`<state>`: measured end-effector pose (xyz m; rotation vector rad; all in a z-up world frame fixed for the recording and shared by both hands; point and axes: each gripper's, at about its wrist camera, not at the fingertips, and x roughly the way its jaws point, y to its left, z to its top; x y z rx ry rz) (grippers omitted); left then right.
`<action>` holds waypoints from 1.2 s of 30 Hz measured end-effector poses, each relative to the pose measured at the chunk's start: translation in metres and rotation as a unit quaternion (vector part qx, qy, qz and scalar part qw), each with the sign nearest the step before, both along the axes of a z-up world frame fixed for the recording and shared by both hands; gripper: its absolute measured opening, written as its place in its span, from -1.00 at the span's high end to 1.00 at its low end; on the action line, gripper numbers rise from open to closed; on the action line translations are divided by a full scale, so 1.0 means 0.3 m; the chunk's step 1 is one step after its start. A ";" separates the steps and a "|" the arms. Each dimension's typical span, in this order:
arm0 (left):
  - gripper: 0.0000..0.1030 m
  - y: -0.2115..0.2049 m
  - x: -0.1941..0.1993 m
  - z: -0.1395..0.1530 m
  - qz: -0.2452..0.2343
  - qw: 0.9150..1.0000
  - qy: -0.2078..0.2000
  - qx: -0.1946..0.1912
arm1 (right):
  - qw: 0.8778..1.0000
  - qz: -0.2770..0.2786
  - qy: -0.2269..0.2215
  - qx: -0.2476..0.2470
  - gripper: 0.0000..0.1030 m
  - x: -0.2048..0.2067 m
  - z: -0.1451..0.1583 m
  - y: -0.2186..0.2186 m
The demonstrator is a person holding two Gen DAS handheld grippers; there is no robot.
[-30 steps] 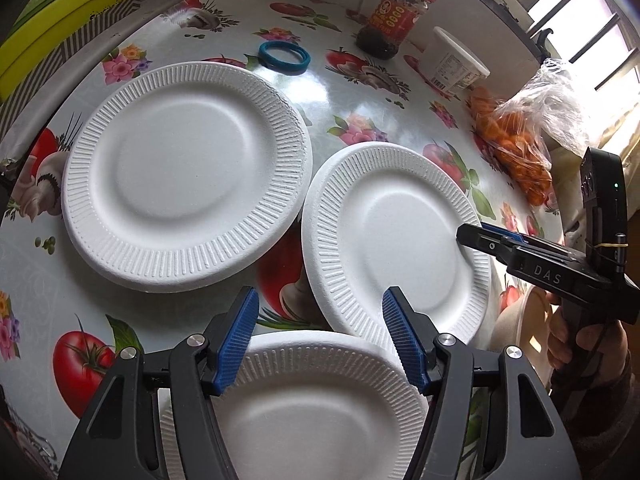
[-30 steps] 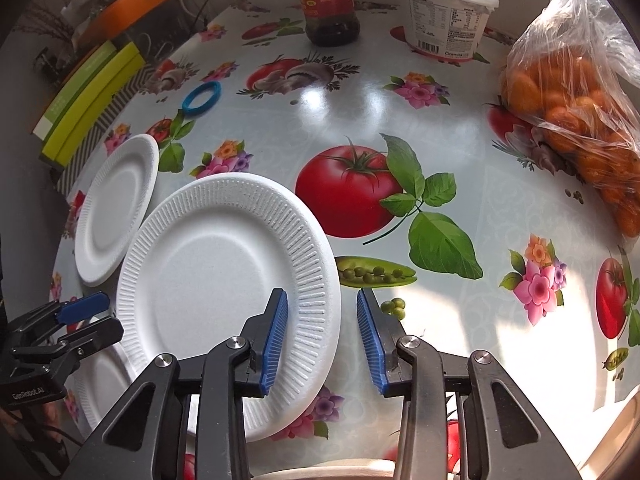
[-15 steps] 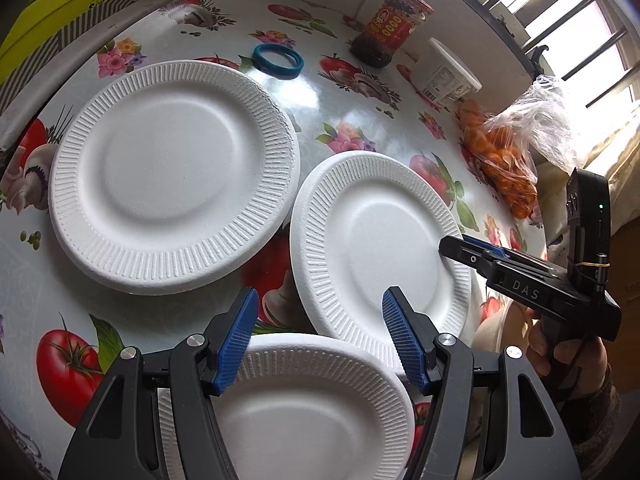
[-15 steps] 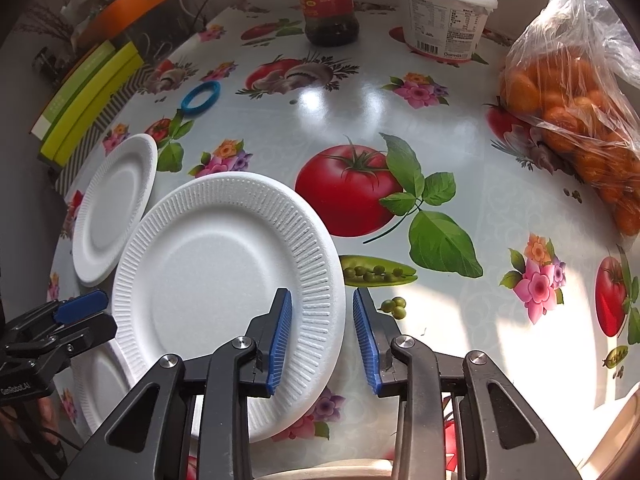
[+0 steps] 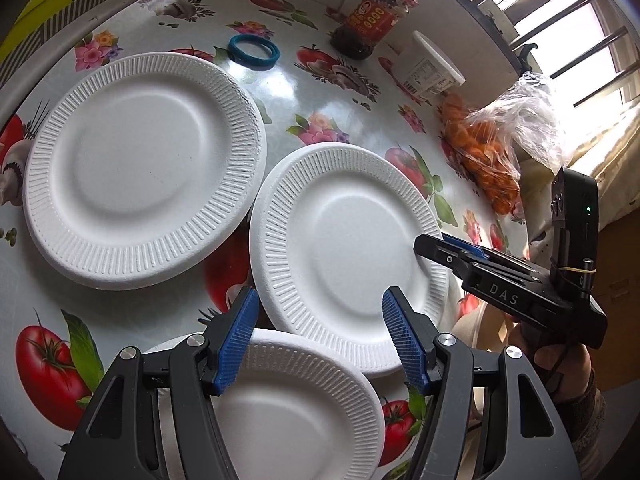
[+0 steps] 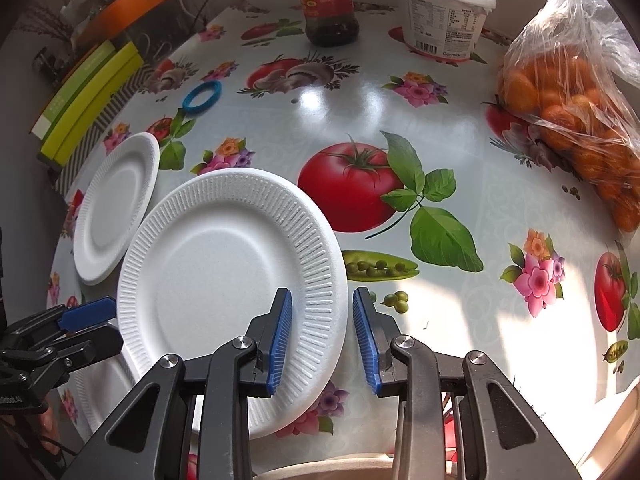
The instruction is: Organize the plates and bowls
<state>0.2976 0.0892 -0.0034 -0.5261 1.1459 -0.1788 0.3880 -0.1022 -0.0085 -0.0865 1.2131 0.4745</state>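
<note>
The right gripper [image 6: 322,336] has its two blue pads on either side of the rim of the middle white foam plate with the ribbed border [image 6: 224,288]; the jaws have just been closing a little, but a clear gap remains between the outer pad and the rim, so it is released and grasps nothing yet. In the left wrist view this same gripper [image 5: 432,246] reaches over the right edge of that plate [image 5: 344,256]. The left gripper [image 5: 318,340] hangs with its jaws wide apart above the nearest white foam plate [image 5: 280,408], whose far edge lies under the near rim of the middle plate; it holds nothing. A third white foam plate [image 5: 140,168] lies to the left on the glossy surface printed with tomatoes and flowers [image 6: 440,152], its rim just beside the middle plate. Farther away stand a blue ring [image 5: 253,50], a dark sauce jar with a red label [image 5: 366,20], a white plastic tub [image 6: 442,16] and a clear bag of orange fruits [image 6: 572,96]. I judge that the step in hand is the grasp of the middle plate for stacking. The next move calls for closing the pads fully on the thin rim, gently because the foam bends, then lifting it clear of the plate it overlaps and placing it onto another plate.
</note>
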 end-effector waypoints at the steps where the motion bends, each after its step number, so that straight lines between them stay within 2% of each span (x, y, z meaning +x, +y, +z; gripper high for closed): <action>1: -0.27 0.000 -0.001 0.000 0.002 1.000 0.000 -0.001 | 1.000 0.000 0.000 0.000 0.40 -0.002 0.000 0.001; 10: -0.27 -0.013 -0.002 0.015 -0.004 1.000 -0.008 -0.008 | 1.000 -0.008 -0.003 0.002 0.40 -0.005 0.007 -0.011; 21: -0.26 -0.031 -0.002 0.053 -0.008 0.999 -0.032 -0.002 | 0.999 -0.026 -0.026 0.015 0.40 -0.013 0.049 -0.035; 27: -0.27 -0.043 -0.010 0.095 -0.015 0.998 -0.056 0.021 | 0.998 -0.026 -0.048 0.018 0.40 -0.023 0.080 -0.027; 36: -0.27 -0.031 -0.036 0.129 -0.018 0.997 -0.066 0.019 | 0.998 -0.025 -0.056 0.028 0.40 -0.046 0.113 -0.026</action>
